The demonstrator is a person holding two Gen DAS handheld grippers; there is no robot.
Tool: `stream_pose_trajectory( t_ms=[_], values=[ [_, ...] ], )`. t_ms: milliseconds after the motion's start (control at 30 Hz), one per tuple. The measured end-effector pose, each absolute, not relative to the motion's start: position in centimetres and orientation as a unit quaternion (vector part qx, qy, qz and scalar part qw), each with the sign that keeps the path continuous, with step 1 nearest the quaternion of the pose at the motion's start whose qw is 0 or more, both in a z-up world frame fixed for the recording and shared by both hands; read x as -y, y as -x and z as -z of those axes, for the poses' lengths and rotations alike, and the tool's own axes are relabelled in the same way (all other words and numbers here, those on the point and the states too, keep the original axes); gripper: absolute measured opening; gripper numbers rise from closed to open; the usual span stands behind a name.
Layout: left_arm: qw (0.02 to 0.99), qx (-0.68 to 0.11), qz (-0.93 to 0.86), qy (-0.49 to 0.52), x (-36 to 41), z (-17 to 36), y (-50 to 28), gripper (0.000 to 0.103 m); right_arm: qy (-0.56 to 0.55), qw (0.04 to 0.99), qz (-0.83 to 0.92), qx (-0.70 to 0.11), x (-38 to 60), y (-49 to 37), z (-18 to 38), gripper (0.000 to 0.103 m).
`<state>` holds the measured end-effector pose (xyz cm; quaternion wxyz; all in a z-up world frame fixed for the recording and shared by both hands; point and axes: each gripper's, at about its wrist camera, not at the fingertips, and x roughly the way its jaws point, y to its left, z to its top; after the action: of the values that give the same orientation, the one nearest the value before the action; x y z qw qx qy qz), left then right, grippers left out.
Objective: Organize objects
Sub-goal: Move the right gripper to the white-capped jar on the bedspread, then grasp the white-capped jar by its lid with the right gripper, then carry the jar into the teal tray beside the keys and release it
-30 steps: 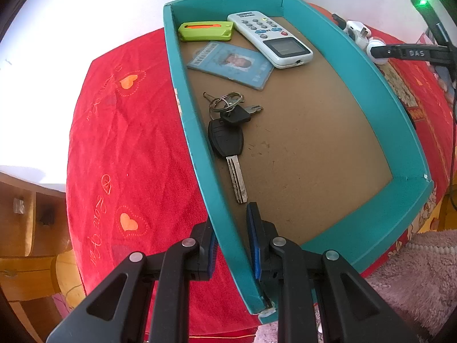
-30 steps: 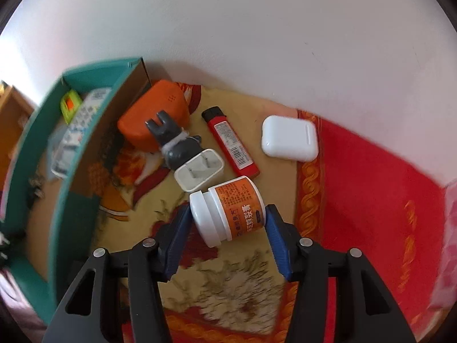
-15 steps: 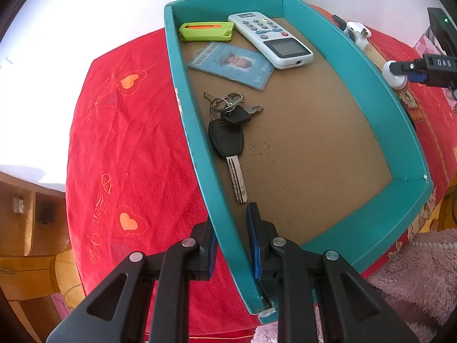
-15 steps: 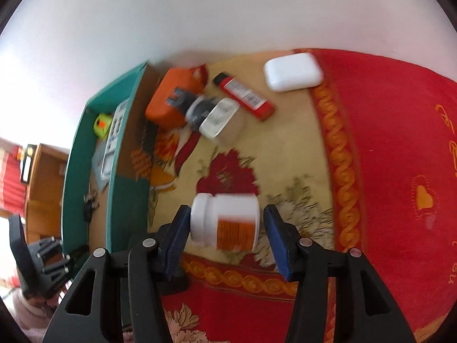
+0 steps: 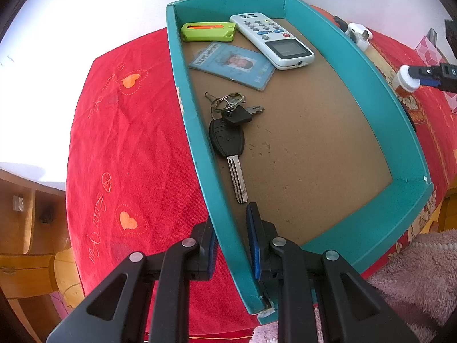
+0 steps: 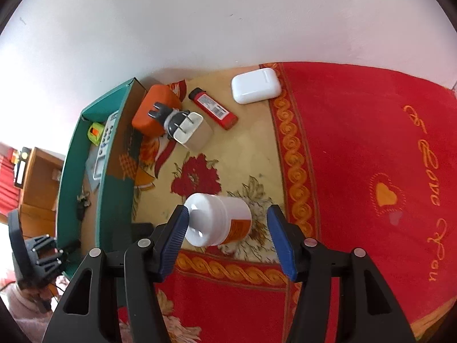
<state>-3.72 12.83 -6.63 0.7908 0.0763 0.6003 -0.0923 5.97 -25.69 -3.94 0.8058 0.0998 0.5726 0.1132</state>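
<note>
Lying on the tabletop [image 6: 357,148] between my right tool's [image 6: 228,228] spread pads, the bottle [image 6: 218,219] touches only the left one; the jaws have just been opening. The tray [image 5: 411,131] sits at its nine o'clock, my left tool [image 5: 232,243] pinching its near wall. Keys [image 5: 228,131] and remote [image 5: 274,40] lie inside.

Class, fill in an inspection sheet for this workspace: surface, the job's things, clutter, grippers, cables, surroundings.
Surface: red cloth with a floral panel.
Job's things: teal tray holds remote, ID card, keys, green case; pill bottle, lighter, white case, charger plug, orange box lie outside.
Clutter: nothing seen.
Grippers: left gripper shut on the tray wall; right gripper has just been opening, bottle between its jaws, one pad clear.
Cables: nothing seen.
Surroundings: white wall, wooden furniture, pink fluffy fabric.
</note>
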Motion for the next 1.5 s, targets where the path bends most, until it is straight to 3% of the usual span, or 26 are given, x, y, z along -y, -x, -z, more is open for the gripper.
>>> stream_pose_trajectory(
  t_ms=[633, 667, 733, 767, 1133, 1500],
  values=[
    [0.791, -0.599, 0.097, -0.075, -13.2, 6.6, 3.7, 0.018, 0.029, 0.819, -0.087, -0.566, 21.8, -5.6, 3.4, 0.061],
    [0.791, -0.599, 0.097, -0.075, -13.2, 6.6, 3.7, 0.018, 0.031, 0.819, -0.084, -0.567, 21.7, -5.7, 3.5, 0.059],
    [0.791, -0.599, 0.097, -0.075, -13.2, 6.6, 3.7, 0.018, 0.031, 0.818, -0.078, -0.569, 21.7, -5.8, 3.7, 0.043],
    [0.791, -0.599, 0.097, -0.075, -13.2, 6.6, 3.7, 0.018, 0.031, 0.818, -0.074, -0.569, 21.8, -5.9, 3.7, 0.042],
    [0.792, -0.599, 0.098, -0.073, -13.2, 6.6, 3.8, 0.018, 0.032, 0.819, -0.069, -0.568, 21.6, -5.6, 3.2, 0.042],
    [0.792, -0.598, 0.098, -0.072, -13.2, 6.6, 3.8, 0.018, 0.050, 0.832, -0.198, -0.515, 13.1, -4.4, -2.5, 0.042]
  ],
)
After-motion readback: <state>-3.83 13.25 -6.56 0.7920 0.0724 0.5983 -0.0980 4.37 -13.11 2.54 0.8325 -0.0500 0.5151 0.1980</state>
